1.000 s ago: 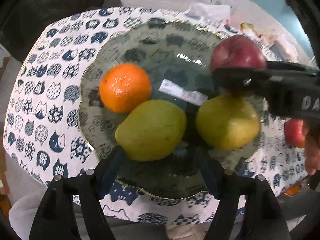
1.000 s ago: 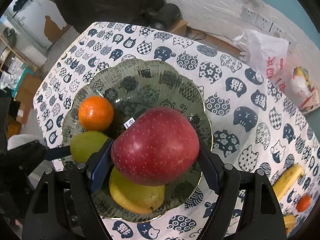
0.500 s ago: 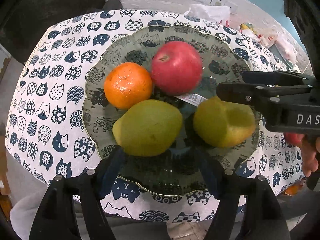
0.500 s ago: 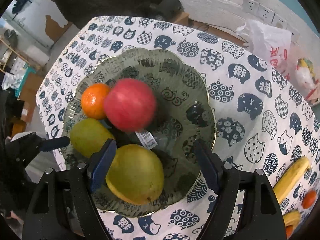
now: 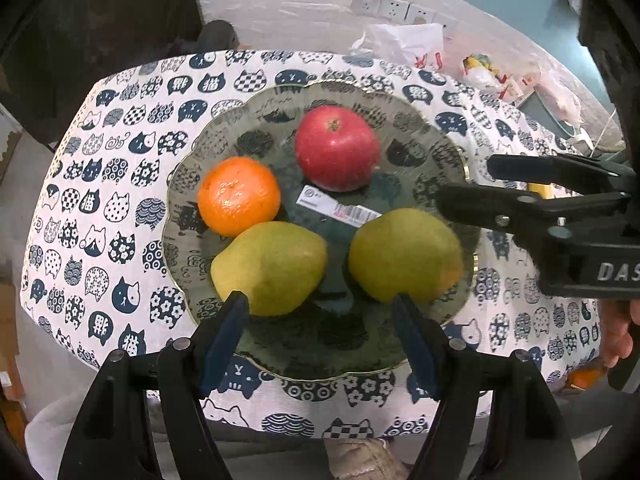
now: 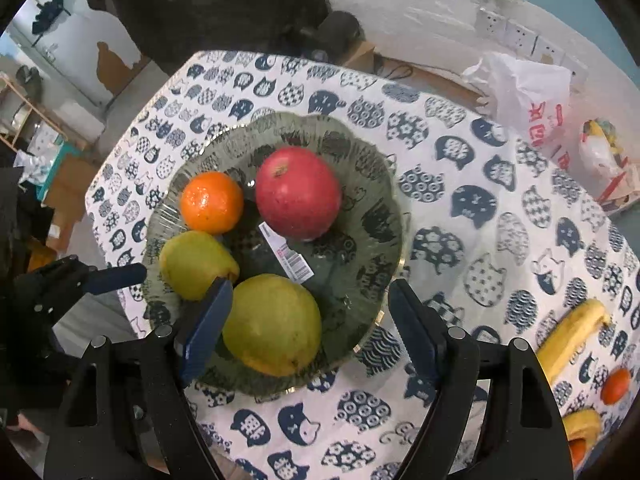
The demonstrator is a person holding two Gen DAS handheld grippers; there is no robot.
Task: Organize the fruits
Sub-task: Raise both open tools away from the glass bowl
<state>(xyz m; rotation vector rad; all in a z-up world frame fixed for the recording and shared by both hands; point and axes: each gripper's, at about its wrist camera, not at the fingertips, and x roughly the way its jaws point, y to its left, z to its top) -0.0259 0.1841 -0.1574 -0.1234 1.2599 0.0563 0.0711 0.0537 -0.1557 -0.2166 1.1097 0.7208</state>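
Observation:
A dark glass plate point(image 5: 432, 128) point(image 6: 372, 216) on the cat-print tablecloth holds a red apple point(image 5: 337, 148) point(image 6: 298, 192), an orange point(image 5: 239, 195) point(image 6: 211, 202) and two green pears point(image 5: 270, 267) point(image 5: 404, 255) point(image 6: 196, 264) point(image 6: 272, 324). A barcode label point(image 5: 340, 208) lies in the plate's middle. My left gripper point(image 5: 320, 320) is open and empty at the plate's near edge. My right gripper point(image 6: 308, 328) is open and empty, above the plate's near right rim; it also shows in the left wrist view point(image 5: 472, 184).
A banana point(image 6: 572, 336) and a small orange point(image 6: 618, 386) lie on the cloth point(image 6: 480, 240) at the right. White plastic bags point(image 6: 528, 96) sit at the table's far side by the wall. The table's edge is close below both grippers.
My right gripper opened and let go of the red apple, which now rests on the plate behind the orange. The right gripper then pulled back to the right.

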